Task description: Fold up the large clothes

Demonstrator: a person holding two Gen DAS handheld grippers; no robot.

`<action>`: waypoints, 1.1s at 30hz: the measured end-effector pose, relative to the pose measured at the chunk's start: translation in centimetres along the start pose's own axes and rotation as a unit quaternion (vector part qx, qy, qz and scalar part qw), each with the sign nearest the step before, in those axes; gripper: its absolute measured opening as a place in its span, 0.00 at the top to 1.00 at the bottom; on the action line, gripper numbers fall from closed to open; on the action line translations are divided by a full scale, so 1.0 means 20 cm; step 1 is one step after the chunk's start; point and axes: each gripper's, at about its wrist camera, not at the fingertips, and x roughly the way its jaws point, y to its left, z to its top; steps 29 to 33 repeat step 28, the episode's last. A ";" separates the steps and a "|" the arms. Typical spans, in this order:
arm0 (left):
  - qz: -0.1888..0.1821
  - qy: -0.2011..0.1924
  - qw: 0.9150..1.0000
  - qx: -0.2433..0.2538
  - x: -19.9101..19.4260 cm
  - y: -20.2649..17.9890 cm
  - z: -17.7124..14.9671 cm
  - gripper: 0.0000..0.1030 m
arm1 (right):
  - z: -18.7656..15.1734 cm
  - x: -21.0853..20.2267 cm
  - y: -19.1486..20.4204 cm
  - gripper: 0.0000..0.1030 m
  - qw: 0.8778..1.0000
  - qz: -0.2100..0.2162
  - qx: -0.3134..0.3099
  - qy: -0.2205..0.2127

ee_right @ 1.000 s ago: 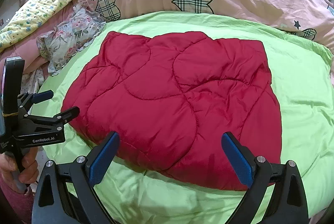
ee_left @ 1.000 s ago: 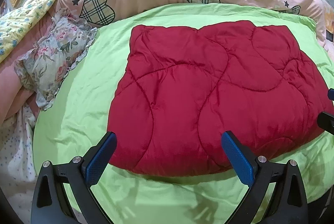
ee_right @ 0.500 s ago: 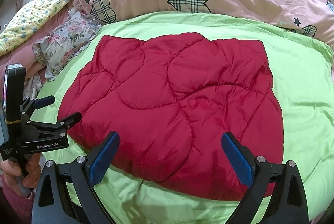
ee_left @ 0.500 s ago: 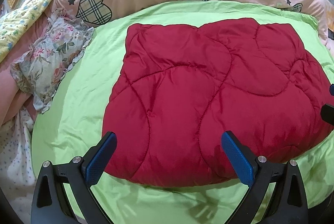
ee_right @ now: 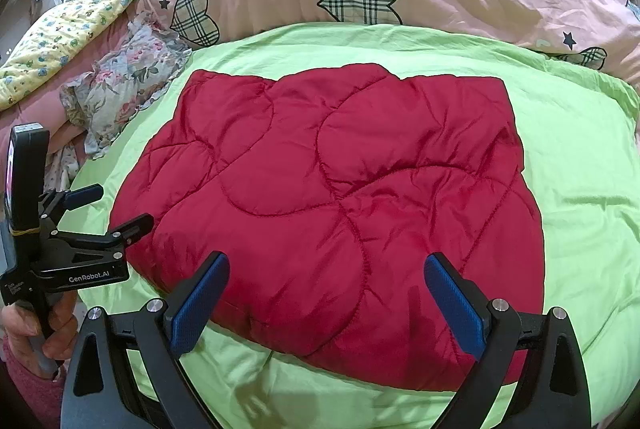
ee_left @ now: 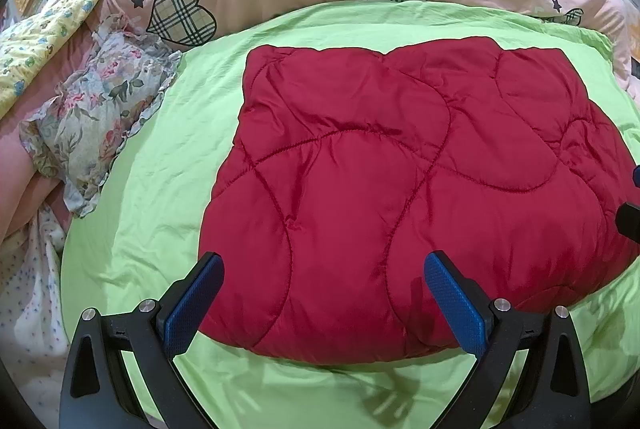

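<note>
The red quilt (ee_left: 400, 197) is judged soft, puffy and slippery; its near edge should be pinched. Both grippers (ee_left: 324, 293) (ee_right: 326, 295) are held spread, empty.

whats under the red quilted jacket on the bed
The folded red quilted jacket lies on a lime green sheet, which shows all around it. Whatever is beneath the jacket's middle is covered.
</note>
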 end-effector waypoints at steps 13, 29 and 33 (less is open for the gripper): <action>-0.003 0.005 1.000 -0.002 0.01 0.01 0.01 0.01 | 0.00 0.00 -0.01 0.04 1.000 0.000 0.003 -0.001; -0.021 0.006 1.000 -0.012 0.02 0.02 0.03 0.01 | 0.00 0.02 -0.04 0.04 1.000 0.001 0.010 0.000; -0.021 0.006 1.000 -0.012 0.02 0.02 0.03 0.01 | 0.00 0.02 -0.04 0.04 1.000 0.001 0.010 0.000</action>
